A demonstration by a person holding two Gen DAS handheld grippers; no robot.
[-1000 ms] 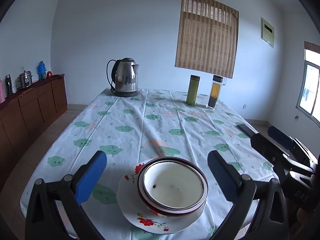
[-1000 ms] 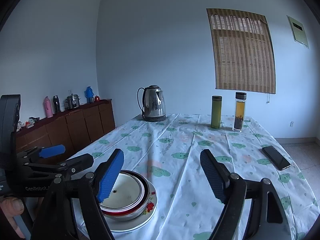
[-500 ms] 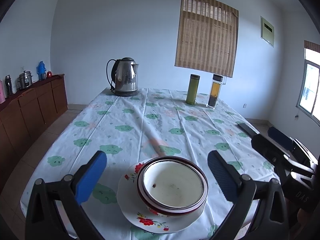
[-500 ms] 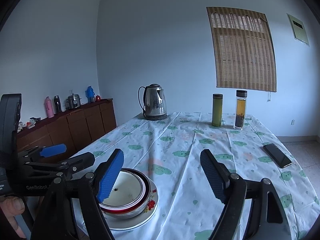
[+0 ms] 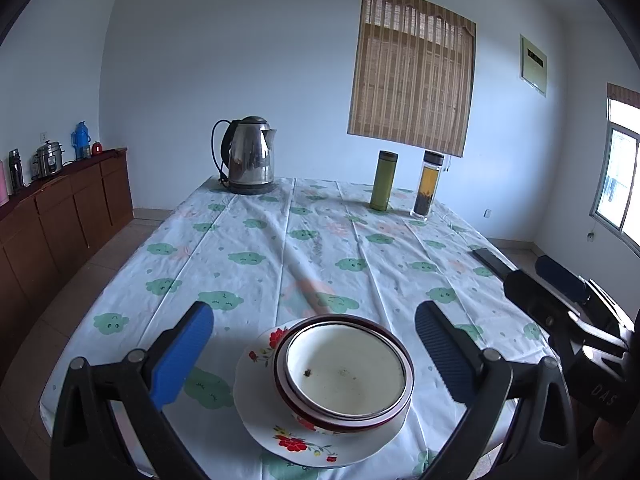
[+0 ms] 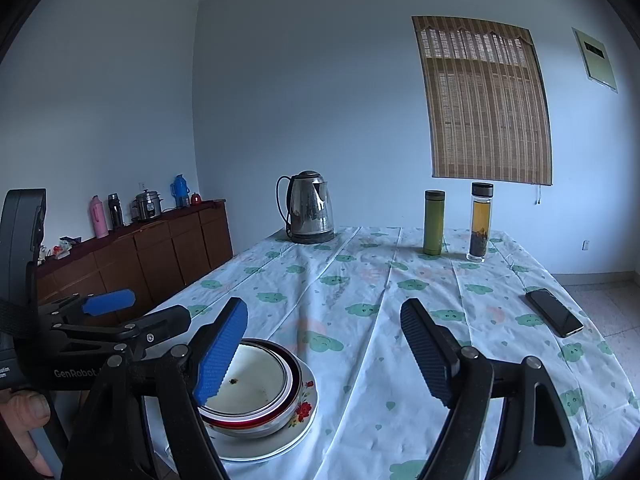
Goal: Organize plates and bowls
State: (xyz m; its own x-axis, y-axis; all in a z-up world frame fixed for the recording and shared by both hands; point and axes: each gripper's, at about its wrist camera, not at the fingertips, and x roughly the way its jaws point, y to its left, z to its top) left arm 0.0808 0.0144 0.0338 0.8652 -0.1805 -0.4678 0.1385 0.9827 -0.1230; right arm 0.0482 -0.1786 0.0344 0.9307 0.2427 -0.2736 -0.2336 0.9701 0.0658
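Note:
A white bowl with a red rim point(image 5: 344, 372) sits nested in another bowl on a white floral plate point(image 5: 280, 436), at the near edge of the table. The stack also shows in the right wrist view, bowl point(image 6: 252, 384) on plate point(image 6: 296, 428). My left gripper point(image 5: 314, 354) is open and empty, held above the stack with a finger on each side. My right gripper point(image 6: 324, 354) is open and empty, to the right of the stack, above the tablecloth.
A steel kettle point(image 5: 248, 156) stands at the far left of the table. A green flask point(image 5: 383, 180) and a tea bottle point(image 5: 430, 184) stand at the far right. A black phone point(image 6: 554, 312) lies near the right edge. A wooden sideboard point(image 6: 160, 248) lines the left wall.
Nothing has visibly moved apart from a slight drift of the right wrist view.

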